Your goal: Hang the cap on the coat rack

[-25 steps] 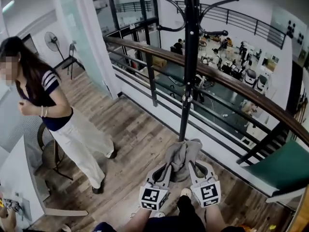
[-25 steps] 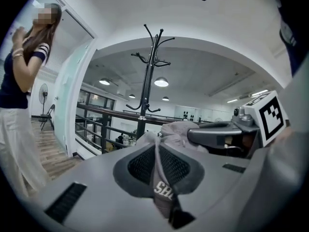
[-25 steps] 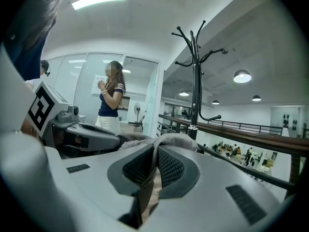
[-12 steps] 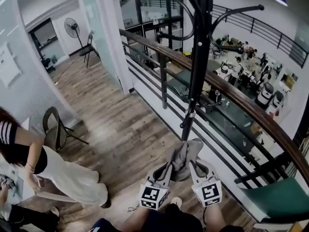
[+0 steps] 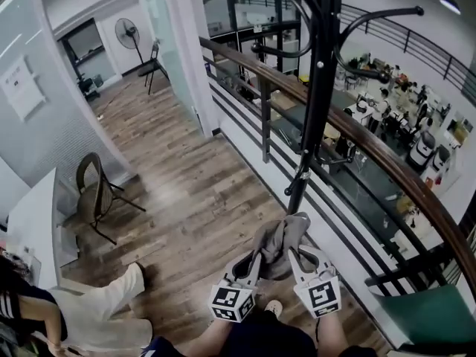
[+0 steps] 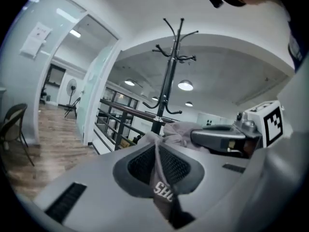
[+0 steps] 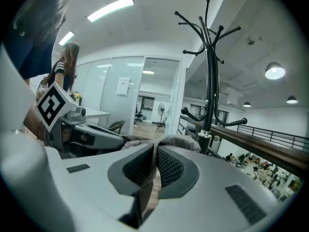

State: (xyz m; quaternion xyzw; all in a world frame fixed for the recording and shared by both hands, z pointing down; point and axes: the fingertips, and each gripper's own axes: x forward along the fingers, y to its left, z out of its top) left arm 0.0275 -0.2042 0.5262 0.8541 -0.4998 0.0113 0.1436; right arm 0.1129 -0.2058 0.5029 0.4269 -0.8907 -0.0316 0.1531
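Note:
A grey cap (image 5: 277,240) hangs between my two grippers, low in the head view. My left gripper (image 5: 253,259) is shut on its left side, where a grey strap (image 6: 159,175) with white letters runs between the jaws. My right gripper (image 5: 294,256) is shut on its right side, with the cap fabric (image 7: 149,170) pinched between the pads. The black coat rack (image 5: 318,88) stands straight ahead of the cap, its pole rising from the floor just beyond it. Curved hooks (image 5: 372,17) branch off near the top. The rack (image 6: 169,76) also shows in the left gripper view and the rack (image 7: 209,81) in the right gripper view.
A railing with a wooden handrail (image 5: 357,140) runs diagonally behind the rack, with an open lower floor beyond. A person (image 5: 67,322) is at the lower left by a white desk (image 5: 33,222). A chair (image 5: 95,198) stands on the wood floor. A green seat (image 5: 439,318) is at the lower right.
The head view has swung: the rack now looms nearer and more upright, and the person has slid to the lower left corner. Both grippers keep the cap in the same place.

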